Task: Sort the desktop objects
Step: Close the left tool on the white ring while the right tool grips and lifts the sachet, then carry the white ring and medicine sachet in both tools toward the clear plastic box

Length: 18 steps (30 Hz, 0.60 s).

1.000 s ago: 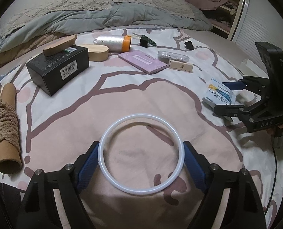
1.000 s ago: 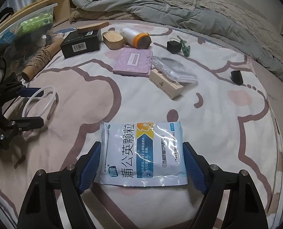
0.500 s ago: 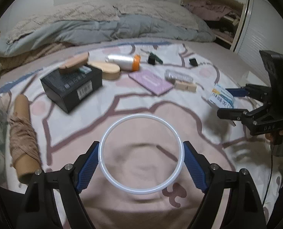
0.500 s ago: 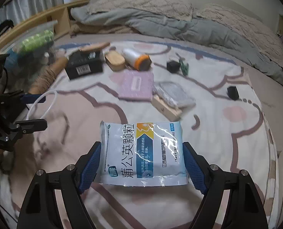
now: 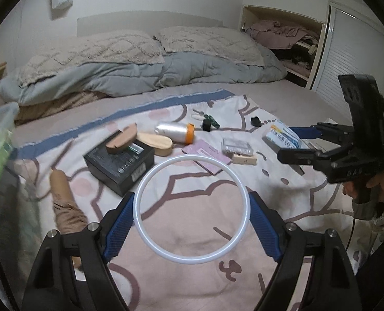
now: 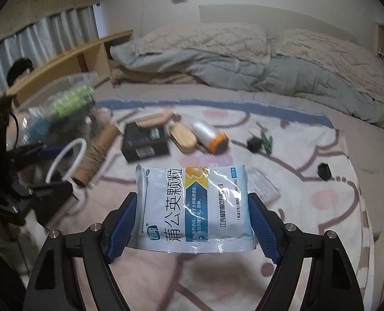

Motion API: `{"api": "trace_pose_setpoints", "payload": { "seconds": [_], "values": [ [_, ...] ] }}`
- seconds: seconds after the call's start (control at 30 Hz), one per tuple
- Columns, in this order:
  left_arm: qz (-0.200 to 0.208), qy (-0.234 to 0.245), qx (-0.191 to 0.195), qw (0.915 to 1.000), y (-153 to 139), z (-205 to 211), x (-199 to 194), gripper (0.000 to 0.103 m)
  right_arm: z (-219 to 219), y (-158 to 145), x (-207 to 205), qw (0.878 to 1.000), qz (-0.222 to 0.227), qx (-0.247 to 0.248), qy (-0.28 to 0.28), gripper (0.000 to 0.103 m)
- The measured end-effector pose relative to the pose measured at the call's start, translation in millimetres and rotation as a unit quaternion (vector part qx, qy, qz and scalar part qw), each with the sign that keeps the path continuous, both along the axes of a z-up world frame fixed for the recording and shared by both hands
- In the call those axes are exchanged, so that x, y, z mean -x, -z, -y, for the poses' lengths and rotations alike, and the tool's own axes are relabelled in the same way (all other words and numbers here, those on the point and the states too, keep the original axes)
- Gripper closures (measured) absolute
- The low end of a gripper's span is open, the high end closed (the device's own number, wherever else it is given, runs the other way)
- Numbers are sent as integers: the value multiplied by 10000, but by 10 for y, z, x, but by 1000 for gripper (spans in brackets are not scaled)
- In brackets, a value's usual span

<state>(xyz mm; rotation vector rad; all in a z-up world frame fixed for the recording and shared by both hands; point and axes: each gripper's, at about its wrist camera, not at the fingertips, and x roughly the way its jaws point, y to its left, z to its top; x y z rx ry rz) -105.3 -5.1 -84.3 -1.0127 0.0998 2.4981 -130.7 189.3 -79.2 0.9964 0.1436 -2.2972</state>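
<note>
My left gripper [image 5: 192, 223] is shut on a white ring [image 5: 240, 186], held flat between its blue pads, above the patterned blanket [image 5: 192, 280]. My right gripper [image 6: 192, 223] is shut on a blue-and-white medicine sachet [image 6: 192, 204], lifted above the bed. In the left wrist view the right gripper [image 5: 293, 142] with the sachet [image 5: 282, 136] shows at the right. In the right wrist view the left gripper [image 6: 47, 171] with the ring [image 6: 62, 155] shows at the left.
On the blanket lie a black box [image 5: 119, 162], a wooden brush [image 5: 154, 142], a white bottle with orange cap [image 5: 175, 131], a pink booklet [image 5: 205, 156], a clear case [image 5: 237, 146], a twine roll [image 5: 65, 204]. A clear plastic bin [image 6: 54, 108] stands at the left.
Both grippers have risen above the bed with the ring and the sachet still held. The objects on the blanket look farther away and have not moved.
</note>
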Motion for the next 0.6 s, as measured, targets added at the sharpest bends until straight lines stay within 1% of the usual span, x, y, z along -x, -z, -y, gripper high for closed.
{"api": "trace_pose_setpoints", "payload": {
  "seconds": [0.13, 0.27, 0.33, 0.47, 0.6],
  "values": [
    [-165, -146, 70, 9997, -203, 131, -50, 18, 109, -259, -29, 9997, -135, 163, -93, 20],
    [-264, -352, 11, 9990, -405, 301, -67, 18, 214, -463, -91, 9992, -223, 220, -236, 20],
    [-316, -508, -48, 9982, -515, 419, -76, 18, 267, -552, -116, 9990, -198, 277, -289, 20],
    [-482, -880, -17, 9950, -747, 657, -102, 18, 361, -689, -166, 9983, -202, 355, -408, 20],
    [-507, -1227, -53, 9911, -933, 928, -110, 18, 482, -816, -238, 9971, -206, 447, -588, 20]
  ]
}}
